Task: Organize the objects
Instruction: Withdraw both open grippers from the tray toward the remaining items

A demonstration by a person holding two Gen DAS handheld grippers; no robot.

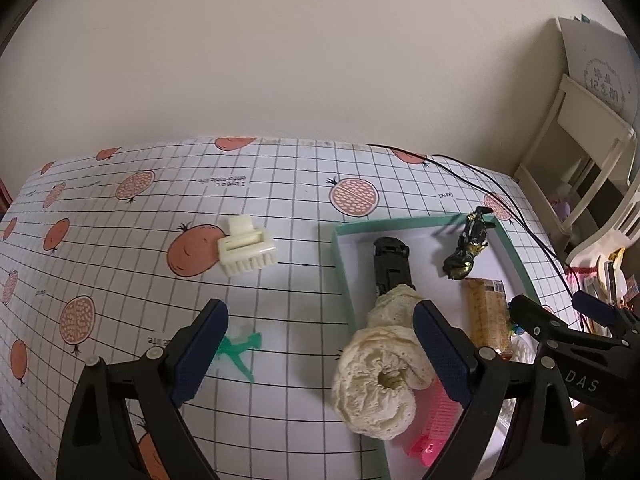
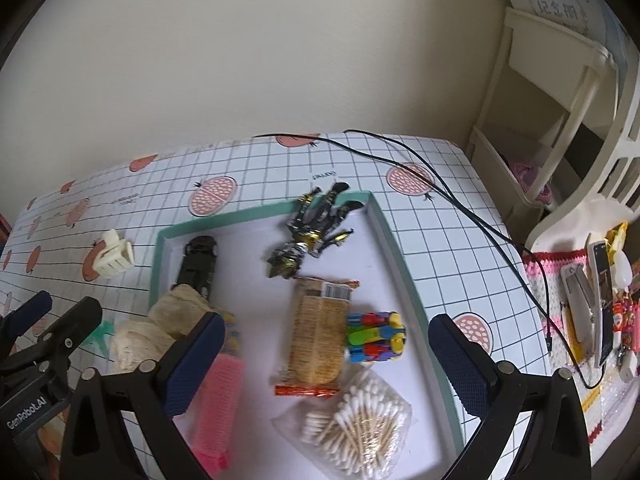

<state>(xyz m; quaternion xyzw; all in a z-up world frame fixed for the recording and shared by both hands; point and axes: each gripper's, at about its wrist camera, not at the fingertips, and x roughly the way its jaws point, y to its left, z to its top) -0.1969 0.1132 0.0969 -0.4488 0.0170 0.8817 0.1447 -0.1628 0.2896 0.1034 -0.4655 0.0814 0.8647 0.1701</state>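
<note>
Cream scrunchie (image 1: 378, 380) straddles tray (image 1: 352, 276) edge, apparently; left claw (image 1: 320, 356) agape.

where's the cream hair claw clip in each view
Left wrist: the cream claw clip lies on the grid tablecloth left of centre, outside the tray, partly over an orange fruit print.
Right wrist: the same clip sits far left, on the cloth just beyond the tray's left wall.
Shared landmark: the teal-rimmed tray; in both views the clip lies to its left, near the black toy car inside it.
</note>
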